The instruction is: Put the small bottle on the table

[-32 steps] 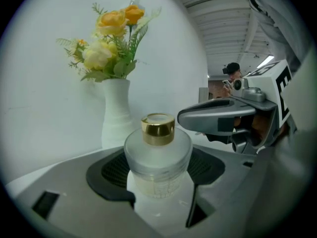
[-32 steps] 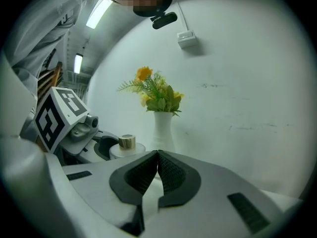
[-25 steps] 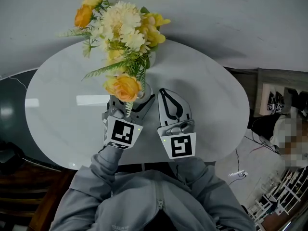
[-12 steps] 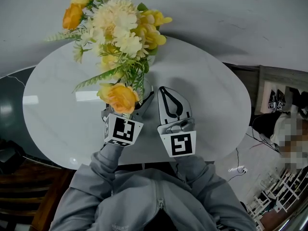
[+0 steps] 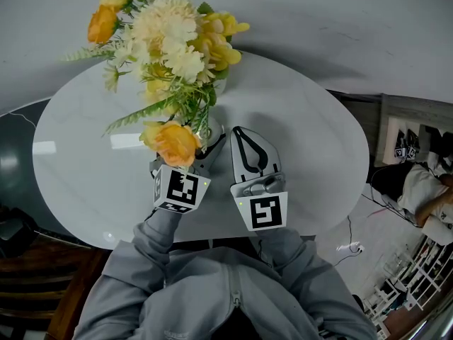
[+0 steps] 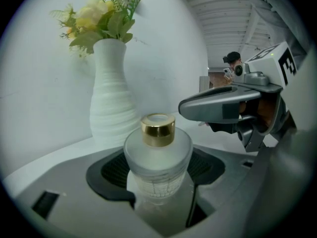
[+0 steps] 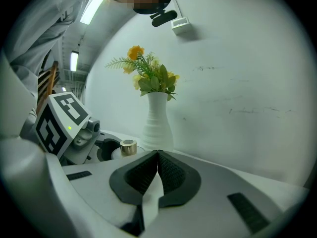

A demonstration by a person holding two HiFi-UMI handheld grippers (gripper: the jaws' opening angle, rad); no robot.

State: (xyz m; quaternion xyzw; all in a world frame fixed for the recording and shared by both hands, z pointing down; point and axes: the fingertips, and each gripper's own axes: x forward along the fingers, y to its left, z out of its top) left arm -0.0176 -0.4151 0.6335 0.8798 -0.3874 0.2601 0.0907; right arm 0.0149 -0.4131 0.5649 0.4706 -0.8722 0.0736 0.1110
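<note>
The small bottle (image 6: 157,152) is frosted glass with a gold cap (image 7: 128,147). My left gripper (image 6: 157,175) is shut on it, one ribbed pad on each side. In the head view the yellow flowers (image 5: 170,41) hide the bottle and the left jaws, and only the left marker cube (image 5: 181,190) shows. I cannot tell whether the bottle's base touches the white oval table (image 5: 311,133). My right gripper (image 5: 241,134) lies just to the right, shut with nothing in it, its pads (image 7: 168,171) pressed together.
A ribbed white vase (image 6: 113,103) with the flowers stands on the table just beyond both grippers, close to a white wall. The table's near edge (image 5: 212,241) runs under my arms. A dark chair (image 5: 28,275) is at lower left. A person (image 5: 425,190) sits at far right.
The left gripper has edged slightly forward and up with the bottle. In the head view the flowers have shifted a little to the left. The right gripper has stayed put.
</note>
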